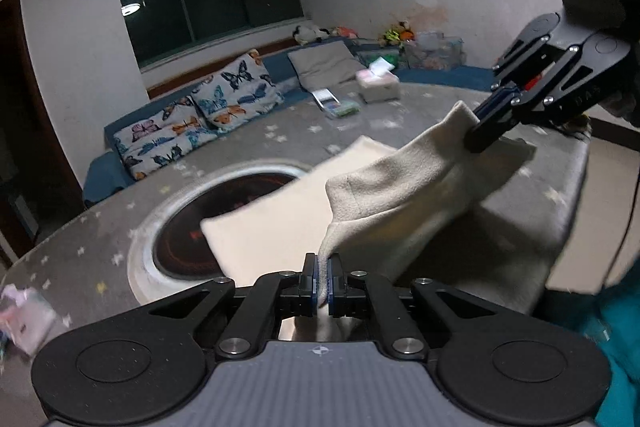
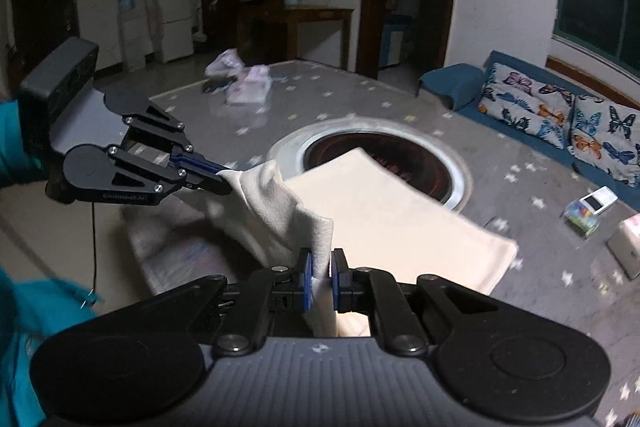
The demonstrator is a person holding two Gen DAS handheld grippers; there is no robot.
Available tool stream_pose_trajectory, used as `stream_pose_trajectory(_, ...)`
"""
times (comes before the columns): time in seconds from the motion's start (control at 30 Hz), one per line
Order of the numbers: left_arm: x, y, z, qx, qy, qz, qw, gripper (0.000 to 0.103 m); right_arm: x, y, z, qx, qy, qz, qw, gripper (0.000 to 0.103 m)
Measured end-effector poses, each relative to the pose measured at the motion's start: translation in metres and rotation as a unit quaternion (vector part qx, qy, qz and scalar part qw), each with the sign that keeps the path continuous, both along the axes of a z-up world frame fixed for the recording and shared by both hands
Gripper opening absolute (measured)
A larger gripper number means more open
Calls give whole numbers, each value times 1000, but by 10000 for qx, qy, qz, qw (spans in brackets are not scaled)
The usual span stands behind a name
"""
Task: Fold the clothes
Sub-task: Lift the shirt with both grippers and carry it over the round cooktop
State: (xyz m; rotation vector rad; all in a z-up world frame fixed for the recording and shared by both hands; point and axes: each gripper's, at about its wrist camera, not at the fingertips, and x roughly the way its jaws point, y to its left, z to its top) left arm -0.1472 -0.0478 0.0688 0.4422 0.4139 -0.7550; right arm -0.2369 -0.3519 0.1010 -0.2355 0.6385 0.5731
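Observation:
A cream fleece garment (image 1: 384,195) hangs lifted between both grippers above a grey star-patterned table (image 1: 100,227). My left gripper (image 1: 322,267) is shut on one edge of it. My right gripper (image 1: 472,135) is shut on the other edge, up to the right. In the right wrist view my right gripper (image 2: 321,263) pinches the cloth (image 2: 280,203) and the left gripper (image 2: 226,179) holds it at the left. The far part of the garment (image 2: 392,211) lies flat on the table, over the rim of a round recessed burner (image 2: 384,155).
A sofa with butterfly cushions (image 1: 192,115) runs behind the table. A tissue box (image 1: 378,85) and a small packet (image 1: 340,105) sit at the table's far side. Pink packages (image 2: 248,87) lie on the far end. A teal sleeve (image 2: 36,307) is at the left.

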Motion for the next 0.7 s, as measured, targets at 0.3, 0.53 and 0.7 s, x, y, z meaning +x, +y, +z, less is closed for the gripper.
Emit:
stream_pose_trajectory(0.3, 70, -28, 8, 192, -212, 31, 9996, 5, 70, -16, 10, -1, -42, -276, 9996, 8)
stream_pose_trajectory(0.53, 129, -50, -2, 435, -81, 88, 9990, 5, 127, -22, -1, -161, 38, -452, 9988, 8)
stream_pose_trajectory(0.7, 161, -63, -15, 571, 98, 167, 9982, 5, 162, -28, -16, -220, 140, -606, 9978, 9)
